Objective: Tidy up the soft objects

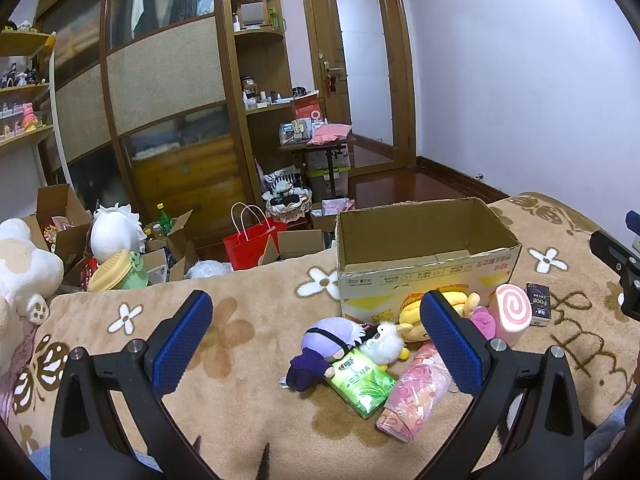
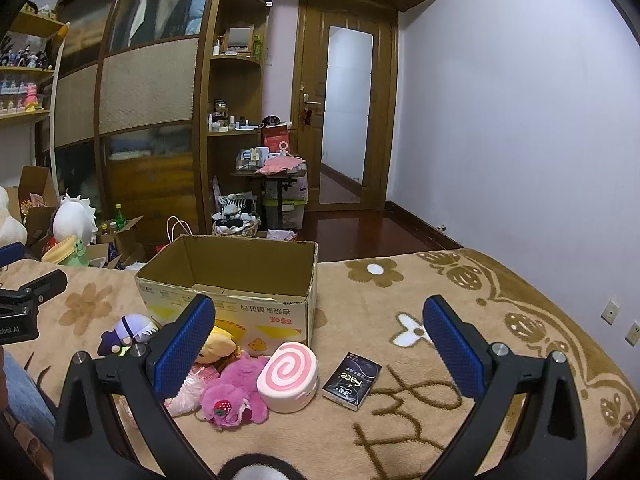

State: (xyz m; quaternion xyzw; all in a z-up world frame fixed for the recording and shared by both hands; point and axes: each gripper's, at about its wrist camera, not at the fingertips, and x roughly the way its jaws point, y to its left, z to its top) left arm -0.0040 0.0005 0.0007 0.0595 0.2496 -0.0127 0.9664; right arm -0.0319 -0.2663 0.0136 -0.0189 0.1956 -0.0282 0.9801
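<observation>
An open cardboard box (image 1: pixel 424 280) (image 2: pixel 228 304) stands on the beige flowered blanket. Soft things lie in front of it: a purple-haired doll (image 1: pixel 324 346) (image 2: pixel 126 334), a small white plush (image 1: pixel 383 346), a yellow plush (image 1: pixel 412 318) (image 2: pixel 218 346), a magenta plush (image 2: pixel 236 394), a pink swirl roll cushion (image 1: pixel 512 312) (image 2: pixel 288 378), a green tissue pack (image 1: pixel 358 382), a pink wrapped pack (image 1: pixel 412 396) and a dark tissue pack (image 1: pixel 538 304) (image 2: pixel 352 380). My left gripper (image 1: pixel 316 312) is open and empty above the pile. My right gripper (image 2: pixel 318 320) is open and empty above the roll cushion.
The blanket (image 1: pixel 248 408) ends at the bed's far edge. Beyond it on the floor are a red paper bag (image 1: pixel 250 242), open cartons and plush toys (image 1: pixel 114 236). A wardrobe, shelves and a door stand behind. A wall is at the right.
</observation>
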